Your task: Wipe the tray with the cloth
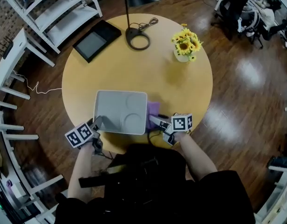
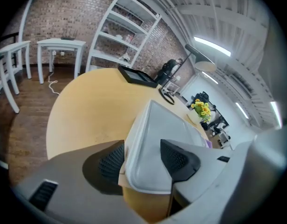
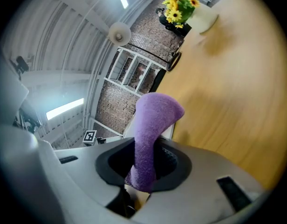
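A grey tray [image 1: 120, 108] with round hollows lies on the round wooden table [image 1: 181, 87], near its front edge. My left gripper [image 1: 98, 122] straddles the tray's near left corner. In the left gripper view the tray [image 2: 167, 125] sits between the jaws of the left gripper [image 2: 143, 160], with a slit of table showing beside the left pad [image 2: 111, 160]. My right gripper [image 1: 155, 121] is at the tray's right edge, shut on a purple cloth [image 1: 153, 107]. In the right gripper view the cloth [image 3: 153, 125] stands up out of the closed right gripper [image 3: 146, 164].
A vase of yellow flowers [image 1: 185, 45] stands at the table's far right. A dark tablet [image 1: 96, 40] and a lamp base [image 1: 138, 37] with its cable are at the back. White shelving [image 1: 55, 8] stands on the floor at the far left.
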`<state>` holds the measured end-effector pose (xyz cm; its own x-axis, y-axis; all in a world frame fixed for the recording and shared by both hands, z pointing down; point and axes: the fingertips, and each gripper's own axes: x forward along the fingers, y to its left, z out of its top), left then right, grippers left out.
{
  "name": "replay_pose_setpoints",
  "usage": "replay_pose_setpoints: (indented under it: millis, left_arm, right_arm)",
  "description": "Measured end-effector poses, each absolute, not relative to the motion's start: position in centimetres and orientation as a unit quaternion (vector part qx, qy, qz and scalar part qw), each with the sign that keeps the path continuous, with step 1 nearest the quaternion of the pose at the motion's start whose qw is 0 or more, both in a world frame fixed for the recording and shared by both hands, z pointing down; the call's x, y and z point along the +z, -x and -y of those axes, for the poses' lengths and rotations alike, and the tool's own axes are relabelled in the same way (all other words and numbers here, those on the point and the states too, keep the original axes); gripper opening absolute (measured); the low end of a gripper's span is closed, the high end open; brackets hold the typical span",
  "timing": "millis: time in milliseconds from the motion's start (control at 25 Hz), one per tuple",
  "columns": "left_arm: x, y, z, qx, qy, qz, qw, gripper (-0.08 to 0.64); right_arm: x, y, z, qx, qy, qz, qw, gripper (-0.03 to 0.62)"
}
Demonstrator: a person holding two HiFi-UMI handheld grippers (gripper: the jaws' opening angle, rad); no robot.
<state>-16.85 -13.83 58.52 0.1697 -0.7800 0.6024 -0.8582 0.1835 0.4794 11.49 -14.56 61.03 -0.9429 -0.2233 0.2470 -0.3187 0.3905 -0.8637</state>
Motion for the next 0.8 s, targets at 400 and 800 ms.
replay_pose_setpoints:
  millis: [400,800]
  left_arm:
    - [59.4,15.4,16.6,0.038,-0.747,0.456,0.482,0.250]
    - [59.4,14.3,17.2,0.071,-0.797,0.375,0.469,0.252]
  right_arm:
    - [61.7,-12.0,9.9,0.527,-0.277,0.804,0.017,0.089]
    - [60.6,-12.3,6.3,0.487,-0.433,0.747,-0.131,0.089]
